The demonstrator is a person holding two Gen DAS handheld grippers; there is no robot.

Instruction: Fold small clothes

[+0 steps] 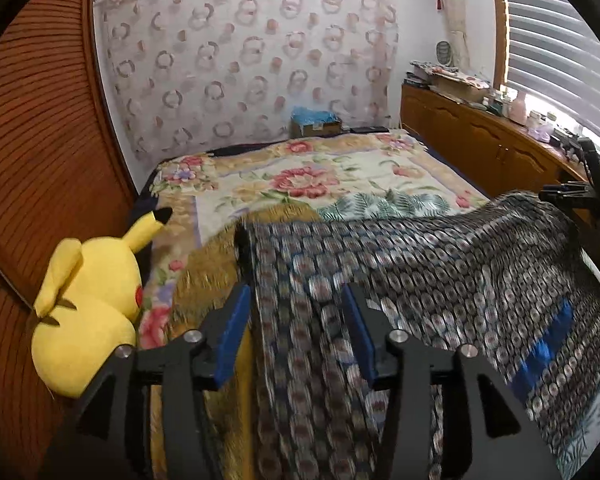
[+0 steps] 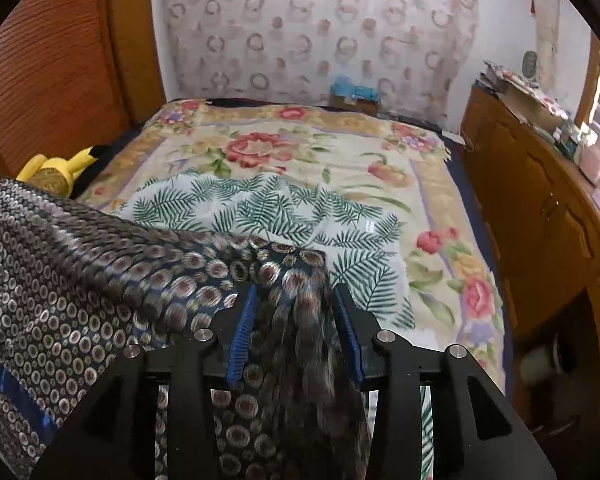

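Left wrist, cardboard box (image 1: 315,127), blue contents

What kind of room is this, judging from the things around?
Most likely a bedroom at home: a bed with a flowered blanket, a yellow plush toy beside it, and a wooden cabinet cluttered on top, under a window with blinds.

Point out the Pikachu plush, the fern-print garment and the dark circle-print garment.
Pikachu plush (image 1: 88,304): left wrist view, on its yellow body.
Fern-print garment (image 2: 260,208): right wrist view, on its flat middle.
Dark circle-print garment (image 1: 460,280): left wrist view, on the raised span between grippers.
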